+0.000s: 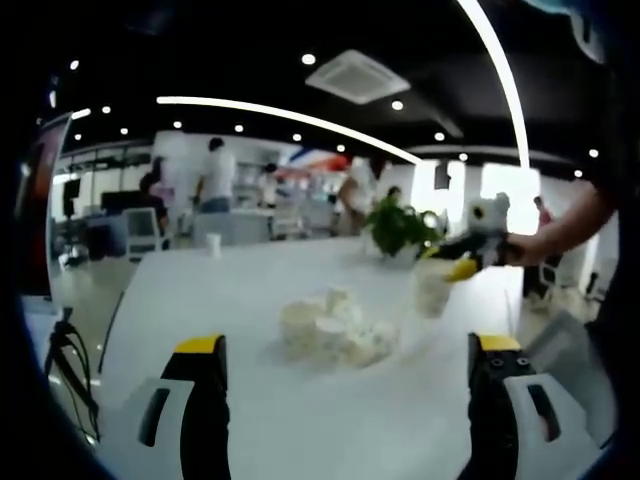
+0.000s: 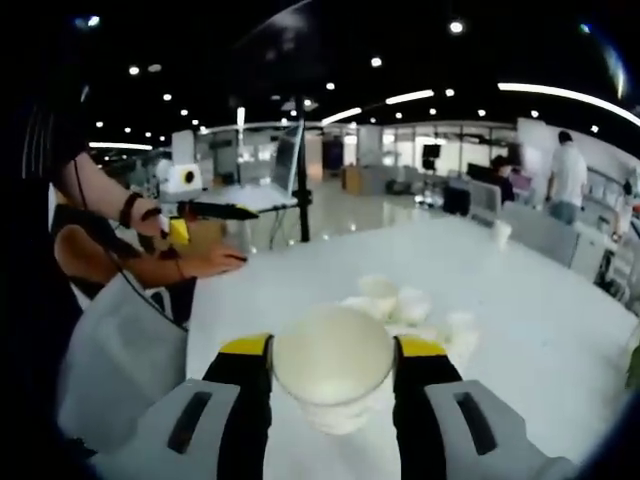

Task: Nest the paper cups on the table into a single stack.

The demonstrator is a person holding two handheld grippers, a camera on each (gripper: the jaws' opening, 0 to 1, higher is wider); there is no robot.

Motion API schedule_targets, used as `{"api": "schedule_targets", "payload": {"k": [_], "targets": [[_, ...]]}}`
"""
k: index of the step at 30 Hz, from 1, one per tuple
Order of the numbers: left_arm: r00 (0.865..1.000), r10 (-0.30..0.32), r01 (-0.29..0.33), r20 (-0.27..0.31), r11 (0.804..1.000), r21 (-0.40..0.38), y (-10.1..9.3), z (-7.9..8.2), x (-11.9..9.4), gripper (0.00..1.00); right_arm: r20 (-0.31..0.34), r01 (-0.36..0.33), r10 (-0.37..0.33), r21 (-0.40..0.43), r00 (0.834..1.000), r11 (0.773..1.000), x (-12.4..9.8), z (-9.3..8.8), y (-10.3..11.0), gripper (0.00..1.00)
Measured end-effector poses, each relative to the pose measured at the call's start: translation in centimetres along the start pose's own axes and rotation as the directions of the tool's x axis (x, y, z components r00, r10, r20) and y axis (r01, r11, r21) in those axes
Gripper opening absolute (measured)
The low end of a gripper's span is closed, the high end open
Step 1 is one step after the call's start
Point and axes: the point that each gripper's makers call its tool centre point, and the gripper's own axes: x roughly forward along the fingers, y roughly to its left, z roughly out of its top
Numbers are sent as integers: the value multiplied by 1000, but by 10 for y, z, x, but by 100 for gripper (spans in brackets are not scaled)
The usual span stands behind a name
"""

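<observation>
Right gripper (image 2: 332,350) up close: its yellow-tipped jaws are clamped on either side of a paper cup (image 2: 333,375), mouth toward the camera, lifted above the white table (image 2: 540,330). Just past that cup, a loose pile of cups (image 2: 405,305) lies on the tabletop, some tipped on their sides. Off to the left, the person's hand (image 2: 215,262) rests on the table edge, with the other gripper near it.

Over to the left gripper view: the left gripper (image 1: 345,350) hangs over the table (image 1: 200,290) with its jaws spread wide, nothing between them. Beyond the tips sits the same pile (image 1: 340,330), well apart from the jaws. Farther right, the held cup (image 1: 433,288) hovers above the table in the right gripper (image 1: 462,268), the person's arm (image 1: 565,230) reaching in behind it. A green plant (image 1: 400,228) stands past it, and a lone cup (image 1: 213,244) sits near the far edge. People stand in the office beyond.
</observation>
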Motion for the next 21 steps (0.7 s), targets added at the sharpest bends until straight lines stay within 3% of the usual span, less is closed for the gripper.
{"api": "schedule_targets", "payload": {"k": [21], "targets": [[1000, 14, -14, -3, 1000, -17, 1, -3, -2, 100, 43, -136, 136, 5, 990, 991, 28, -1, 53, 44]]}}
